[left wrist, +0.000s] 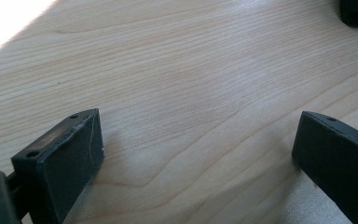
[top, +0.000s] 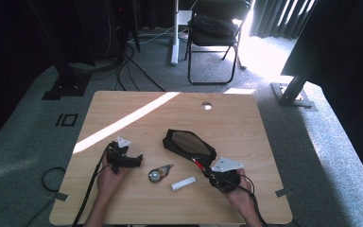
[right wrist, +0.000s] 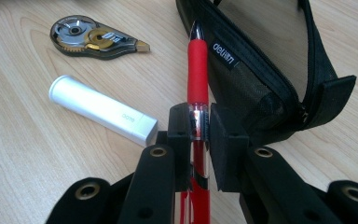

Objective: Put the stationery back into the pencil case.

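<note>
Red pen clamped upright between the jaws of the right claw, tip pointing toward the top of the right gripper view, just at the rim of the black pencil case. In the high view, same pen right of centre, low in the frame, poking up-left out of the right claw toward the near edge of the case. Case open, mouth gaping, lying at the middle of the worktop. Left of the pen in the right gripper view: white tube lying flat, and beyond it, upper left, a correction tape roller. Both loose on the wood, apart from each other and from the pen. In the high view, roller and tube low in the frame, between the two hands. Left claw at lower left, jaws spread wide over bare wood, gripping nothing; seen likewise in the left gripper view.
</note>
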`<state>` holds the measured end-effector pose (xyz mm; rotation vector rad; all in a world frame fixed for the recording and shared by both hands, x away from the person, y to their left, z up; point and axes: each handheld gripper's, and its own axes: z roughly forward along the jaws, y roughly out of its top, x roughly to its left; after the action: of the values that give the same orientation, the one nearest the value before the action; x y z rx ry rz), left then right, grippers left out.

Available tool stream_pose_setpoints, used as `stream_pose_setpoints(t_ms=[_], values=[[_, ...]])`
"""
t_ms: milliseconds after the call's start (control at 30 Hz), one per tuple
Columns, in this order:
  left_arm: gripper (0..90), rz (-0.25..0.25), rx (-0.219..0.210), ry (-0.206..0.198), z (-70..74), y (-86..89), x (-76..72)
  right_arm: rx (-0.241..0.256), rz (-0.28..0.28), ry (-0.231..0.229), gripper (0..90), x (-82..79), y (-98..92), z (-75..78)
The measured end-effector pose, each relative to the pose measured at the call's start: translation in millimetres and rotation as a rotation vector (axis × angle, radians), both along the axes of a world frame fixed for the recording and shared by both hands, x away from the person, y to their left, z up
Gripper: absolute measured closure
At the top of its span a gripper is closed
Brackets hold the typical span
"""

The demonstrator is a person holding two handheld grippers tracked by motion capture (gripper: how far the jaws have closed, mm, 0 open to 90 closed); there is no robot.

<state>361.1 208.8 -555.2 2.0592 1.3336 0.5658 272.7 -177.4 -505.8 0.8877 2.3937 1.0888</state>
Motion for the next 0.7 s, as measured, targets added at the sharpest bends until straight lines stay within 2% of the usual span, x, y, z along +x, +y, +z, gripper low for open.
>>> stream_pose_setpoints(t_ms=[700], values=[[2.3,0.0,0.0,0.0,0.0,0.0,0.0,0.008,0.011,-0.03,79.6,-3.9,1.0,12.5]])
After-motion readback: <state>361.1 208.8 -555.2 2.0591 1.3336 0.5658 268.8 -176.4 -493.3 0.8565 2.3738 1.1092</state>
